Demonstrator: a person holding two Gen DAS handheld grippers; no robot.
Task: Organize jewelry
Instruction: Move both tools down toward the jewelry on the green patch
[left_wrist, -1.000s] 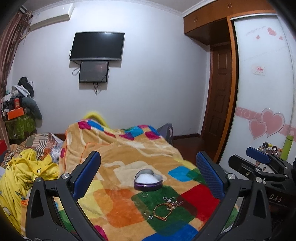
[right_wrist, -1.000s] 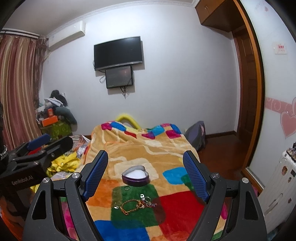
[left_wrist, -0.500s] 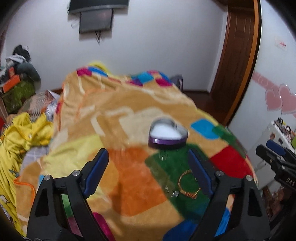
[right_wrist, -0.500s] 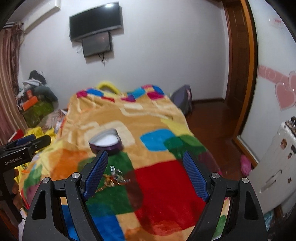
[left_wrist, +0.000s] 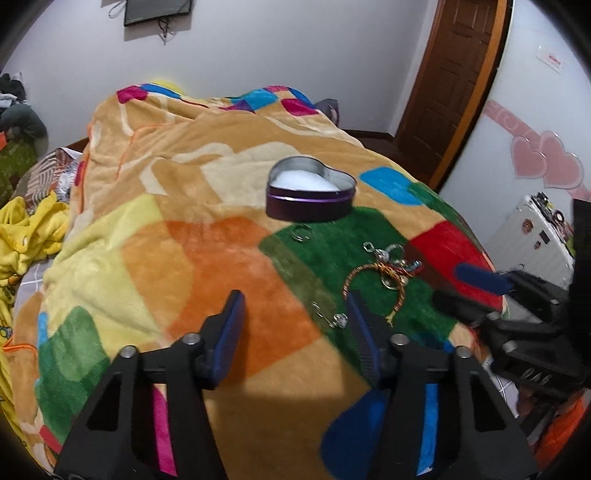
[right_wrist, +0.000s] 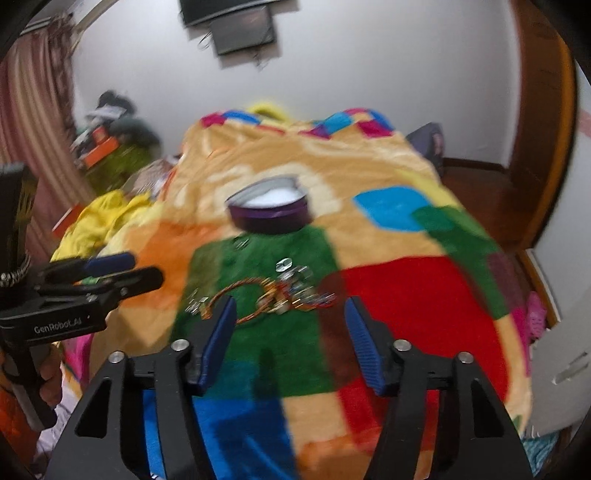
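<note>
A purple heart-shaped tin with white lining stands open on the bright patchwork blanket; it also shows in the right wrist view. In front of it, on the green patch, lie a small ring, a gold bracelet tangled with charms and a silver earring. The jewelry pile is blurred in the right wrist view. My left gripper is open and empty above the orange patch, left of the bracelet. My right gripper is open and empty just in front of the jewelry pile.
The bed fills the middle of both views. Yellow clothes lie at its left side. A white cabinet with small items stands at the right. A wooden door and a wall screen are behind.
Both grippers have tilted down and moved closer to the blanket. Their jaws have narrowed but stay open. The jewelry and tin now appear larger and nearer.
</note>
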